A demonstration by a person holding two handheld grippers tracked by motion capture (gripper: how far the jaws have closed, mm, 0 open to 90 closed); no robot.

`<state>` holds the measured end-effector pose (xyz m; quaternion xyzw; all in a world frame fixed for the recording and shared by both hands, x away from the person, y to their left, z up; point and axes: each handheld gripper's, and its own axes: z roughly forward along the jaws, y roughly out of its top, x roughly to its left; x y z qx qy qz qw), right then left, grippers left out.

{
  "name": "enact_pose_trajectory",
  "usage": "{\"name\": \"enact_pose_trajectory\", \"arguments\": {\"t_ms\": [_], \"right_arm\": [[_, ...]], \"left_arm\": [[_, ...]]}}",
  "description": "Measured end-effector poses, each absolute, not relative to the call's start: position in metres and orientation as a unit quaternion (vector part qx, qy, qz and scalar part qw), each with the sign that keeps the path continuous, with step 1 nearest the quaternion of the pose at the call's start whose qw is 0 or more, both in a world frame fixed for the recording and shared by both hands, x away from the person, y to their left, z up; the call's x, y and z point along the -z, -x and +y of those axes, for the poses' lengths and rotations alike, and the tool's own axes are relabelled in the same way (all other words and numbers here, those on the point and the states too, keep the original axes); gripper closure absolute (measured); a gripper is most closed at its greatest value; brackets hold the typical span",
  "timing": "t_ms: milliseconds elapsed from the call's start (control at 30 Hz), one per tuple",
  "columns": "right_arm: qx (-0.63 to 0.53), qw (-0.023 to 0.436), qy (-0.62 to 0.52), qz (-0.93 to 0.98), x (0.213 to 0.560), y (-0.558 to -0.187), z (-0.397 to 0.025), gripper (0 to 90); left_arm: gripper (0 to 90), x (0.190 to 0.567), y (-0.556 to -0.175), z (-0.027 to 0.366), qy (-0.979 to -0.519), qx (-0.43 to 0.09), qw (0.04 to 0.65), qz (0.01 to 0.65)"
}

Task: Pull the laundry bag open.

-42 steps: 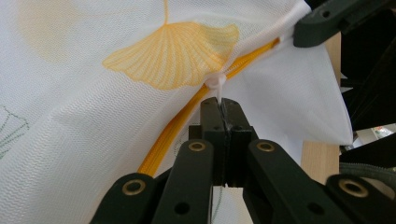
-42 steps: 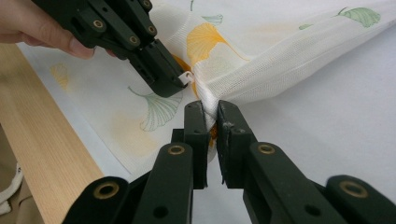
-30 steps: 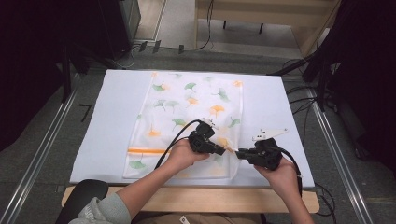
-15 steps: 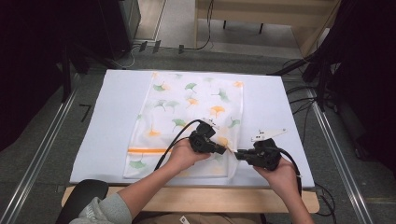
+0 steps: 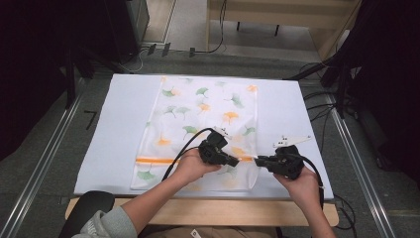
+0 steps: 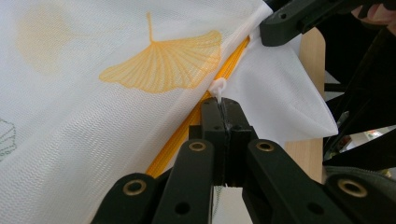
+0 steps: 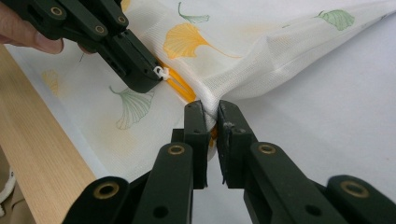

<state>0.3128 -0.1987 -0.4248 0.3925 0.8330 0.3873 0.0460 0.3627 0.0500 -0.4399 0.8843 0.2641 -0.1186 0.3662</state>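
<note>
A white mesh bag (image 5: 203, 114) printed with green and orange ginkgo leaves lies flat on the white mat (image 5: 114, 124). An orange zipper (image 5: 153, 159) runs across its near end. My left gripper (image 6: 223, 112) is shut on the small white zipper pull (image 6: 217, 87), near the zipper's right end. My right gripper (image 7: 211, 112) is shut on the bag's fabric at the zipper's end and lifts that corner a little. In the high view the left gripper (image 5: 236, 161) and the right gripper (image 5: 257, 160) point at each other, tips a short way apart.
The mat covers a wooden table whose bare front edge (image 5: 223, 210) runs along the near side. Metal rails (image 5: 44, 163) flank the table on both sides. Cables (image 5: 317, 104) lie on the floor at the right. Bare mat lies left and right of the bag.
</note>
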Motion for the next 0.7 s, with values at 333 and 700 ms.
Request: {"name": "enact_pose_trajectory", "arguments": {"t_ms": [333, 700], "right_arm": [[-0.384, 0.045, -0.387, 0.837, 0.425, -0.312, -0.196, 84.6], [-0.38, 0.047, -0.386, 0.839, 0.425, -0.313, -0.198, 84.6]], "left_arm": [[90.0, 0.443, -0.368, 0.059, -0.881, 0.115, 0.364, 0.28], [90.0, 0.444, -0.37, 0.069, -0.883, 0.11, 0.353, 0.29]]}}
